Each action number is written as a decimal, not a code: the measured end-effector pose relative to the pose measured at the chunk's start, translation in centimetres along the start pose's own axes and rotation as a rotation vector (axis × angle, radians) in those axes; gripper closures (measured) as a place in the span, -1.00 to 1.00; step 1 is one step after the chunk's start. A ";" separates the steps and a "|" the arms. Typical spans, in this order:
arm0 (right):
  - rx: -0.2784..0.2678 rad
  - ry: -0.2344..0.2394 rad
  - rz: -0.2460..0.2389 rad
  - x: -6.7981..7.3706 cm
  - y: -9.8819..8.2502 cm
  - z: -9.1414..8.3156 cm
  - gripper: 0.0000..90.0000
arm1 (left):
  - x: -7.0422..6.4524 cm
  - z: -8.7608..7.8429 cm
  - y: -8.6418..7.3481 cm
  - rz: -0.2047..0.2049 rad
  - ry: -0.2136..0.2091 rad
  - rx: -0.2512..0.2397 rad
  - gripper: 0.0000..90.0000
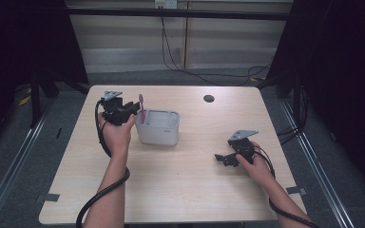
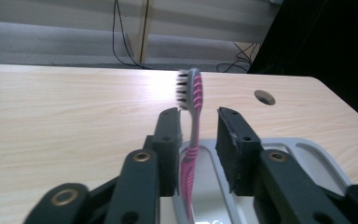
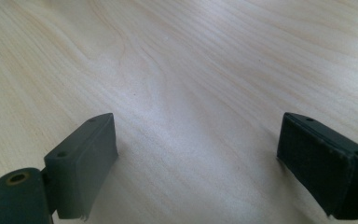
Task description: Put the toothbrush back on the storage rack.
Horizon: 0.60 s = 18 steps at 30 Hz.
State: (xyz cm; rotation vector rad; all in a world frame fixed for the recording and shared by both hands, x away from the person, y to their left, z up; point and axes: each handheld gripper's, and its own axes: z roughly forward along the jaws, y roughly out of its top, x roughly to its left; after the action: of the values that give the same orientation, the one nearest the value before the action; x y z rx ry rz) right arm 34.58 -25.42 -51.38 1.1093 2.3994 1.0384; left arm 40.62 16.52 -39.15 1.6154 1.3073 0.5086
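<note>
Toothbrush (image 2: 190, 135) stood upright in white holder (image 1: 158, 127), leaning on one pad of part-open left gripper (image 2: 199, 135), no clamp seen; snag on withdrawal could tip it. Right gripper (image 3: 196, 163) wide open, empty, over table (image 3: 177, 70)

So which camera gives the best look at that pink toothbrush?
The left gripper view: the pink toothbrush stands close up, bristles and handle clear. From the high view it is a small pink stick in the white holder.
</note>
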 end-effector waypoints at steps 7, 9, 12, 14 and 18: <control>0.001 0.000 -0.001 0.0 0.0 0.0 -0.75 | 0.7 -0.5 -0.5 0.005 0.014 0.006 0.13; 0.001 0.001 -0.002 0.0 0.0 0.0 -0.75 | 0.9 -0.6 -0.6 0.006 0.019 0.000 0.05; 0.000 0.001 -0.002 0.0 0.0 0.0 -0.75 | 1.2 -0.9 -0.7 0.007 0.025 0.000 -0.03; 0.000 0.001 -0.002 0.0 0.0 0.0 -0.75 | 1.4 -0.9 -0.9 0.005 0.030 0.006 -0.17; 0.000 0.000 0.000 0.0 0.0 0.0 -0.75 | 1.8 -1.1 -1.3 0.017 0.031 0.005 -0.31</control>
State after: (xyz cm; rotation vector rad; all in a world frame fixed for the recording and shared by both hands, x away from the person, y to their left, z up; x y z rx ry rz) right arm 34.58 -25.41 -51.38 1.1097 2.3988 1.0384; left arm 39.71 18.52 -40.24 1.6300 1.3194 0.5437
